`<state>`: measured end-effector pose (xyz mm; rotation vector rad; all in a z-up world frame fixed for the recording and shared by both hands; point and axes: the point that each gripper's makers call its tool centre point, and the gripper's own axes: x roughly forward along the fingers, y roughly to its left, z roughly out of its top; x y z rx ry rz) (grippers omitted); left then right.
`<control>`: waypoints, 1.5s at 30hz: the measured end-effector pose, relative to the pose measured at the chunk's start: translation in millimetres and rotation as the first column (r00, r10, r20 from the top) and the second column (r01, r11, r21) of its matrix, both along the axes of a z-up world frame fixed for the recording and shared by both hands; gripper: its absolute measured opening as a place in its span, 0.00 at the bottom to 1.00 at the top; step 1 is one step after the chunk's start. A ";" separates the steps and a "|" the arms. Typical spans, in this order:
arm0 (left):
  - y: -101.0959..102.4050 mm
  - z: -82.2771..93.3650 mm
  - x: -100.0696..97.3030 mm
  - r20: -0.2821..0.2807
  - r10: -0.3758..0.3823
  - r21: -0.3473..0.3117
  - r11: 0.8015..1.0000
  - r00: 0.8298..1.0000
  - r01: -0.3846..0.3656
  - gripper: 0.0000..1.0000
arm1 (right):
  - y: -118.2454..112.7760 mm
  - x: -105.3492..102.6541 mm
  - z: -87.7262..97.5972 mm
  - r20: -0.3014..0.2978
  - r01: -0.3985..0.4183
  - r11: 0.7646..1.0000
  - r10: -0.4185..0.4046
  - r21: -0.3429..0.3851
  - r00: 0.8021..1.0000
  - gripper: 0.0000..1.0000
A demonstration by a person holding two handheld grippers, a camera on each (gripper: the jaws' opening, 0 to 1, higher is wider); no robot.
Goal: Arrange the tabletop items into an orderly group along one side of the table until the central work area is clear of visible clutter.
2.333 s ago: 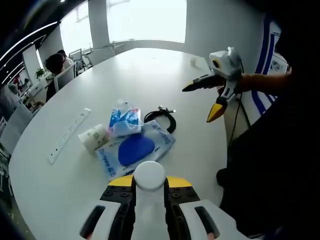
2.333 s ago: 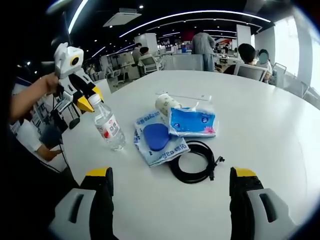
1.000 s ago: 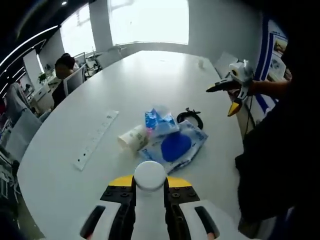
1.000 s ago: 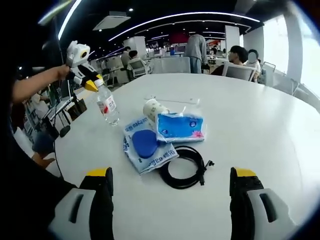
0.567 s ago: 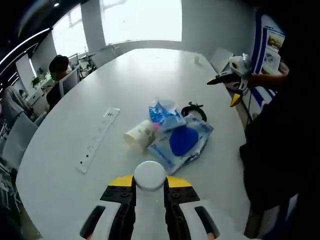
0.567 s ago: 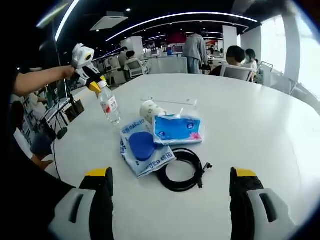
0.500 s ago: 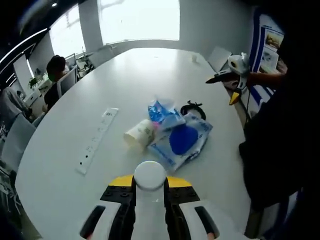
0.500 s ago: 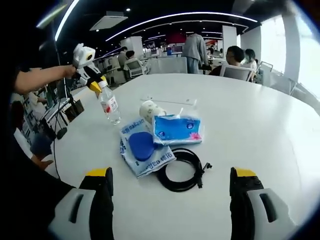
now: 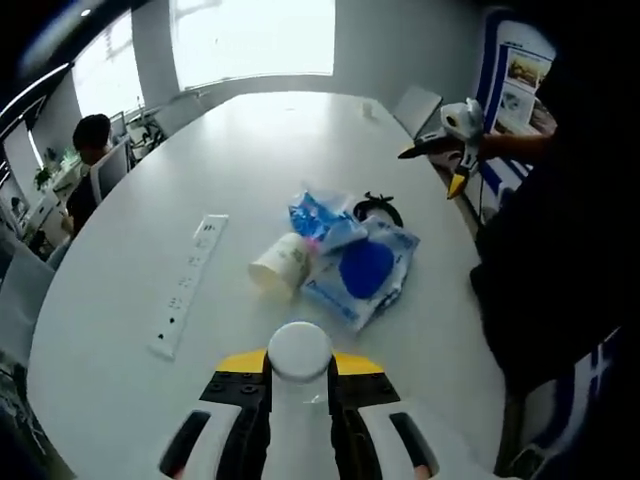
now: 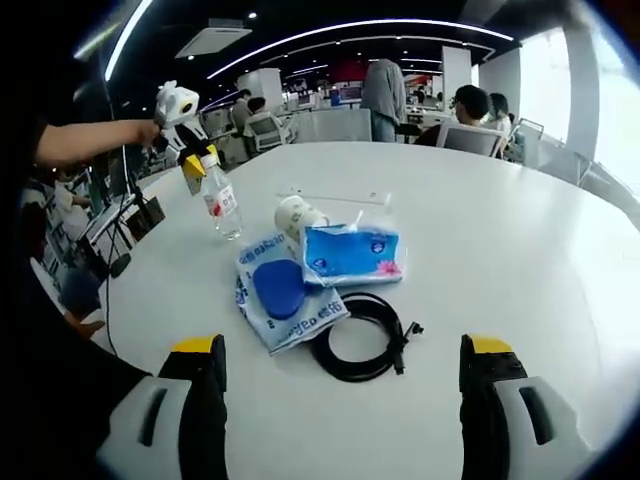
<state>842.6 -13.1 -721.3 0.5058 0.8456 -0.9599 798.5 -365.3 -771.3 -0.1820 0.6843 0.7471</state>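
My left gripper (image 9: 300, 382) is shut on the neck of a clear water bottle (image 9: 300, 352); its white cap shows between the jaws. In the right gripper view that bottle (image 10: 221, 207) stands upright near the table's left edge, with the left gripper (image 10: 198, 160) at its top. A paper cup (image 10: 295, 215) lies on its side beside a blue tissue pack (image 10: 350, 252), a blue-and-white plastic bag (image 10: 283, 290) and a coiled black cable (image 10: 362, 345). My right gripper (image 10: 340, 385) is open and holds nothing, short of the cable.
A white power strip (image 9: 188, 285) lies left of the pile on the round white table (image 9: 250, 150). The right gripper (image 9: 430, 172) hovers off the table's right edge, held by a person in dark clothes. Seated people and chairs ring the far side (image 10: 470, 110).
The left gripper has carried the bottle away from the pile toward the table's edge. The right gripper stays open, and the pile has not moved.
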 end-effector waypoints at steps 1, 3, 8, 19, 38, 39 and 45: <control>0.0 -1.0 0.0 0.000 -0.008 0.000 1.000 1.000 0.008 0.18 | -0.3 0.5 -0.1 0.000 0.001 1.000 -0.001 0.000 1.000 0.93; 0.1 -2.8 0.0 -0.005 -0.015 0.003 1.000 1.000 0.015 0.18 | -0.9 1.2 0.2 0.001 0.006 1.000 -0.006 0.001 1.000 0.93; 0.1 -6.3 -0.9 -0.024 -0.031 -0.001 1.000 0.999 0.031 0.18 | -3.6 -0.2 -0.8 -0.002 0.013 1.000 -0.013 -0.003 1.000 0.93; 2.8 -7.2 -0.1 -0.035 -0.042 0.010 0.999 0.999 0.043 0.19 | -8.6 -3.1 -1.2 -0.002 0.023 1.000 -0.023 -0.005 1.000 0.93; 4.1 -6.8 -3.1 -0.017 -0.079 0.001 0.997 0.997 0.079 0.21 | -8.8 -7.0 -2.0 -0.003 0.022 1.000 -0.022 -0.009 1.000 0.93; 3.9 -6.9 -3.3 -0.020 -0.080 -0.001 0.997 0.997 0.080 0.21 | -8.7 -6.9 -1.8 -0.002 0.023 1.000 -0.023 -0.008 1.000 0.93; 6.4 -12.0 -2.3 -0.035 -0.059 0.015 0.998 0.998 0.059 0.22 | -9.3 -7.8 -1.5 -0.001 0.025 1.000 -0.025 -0.001 1.000 0.93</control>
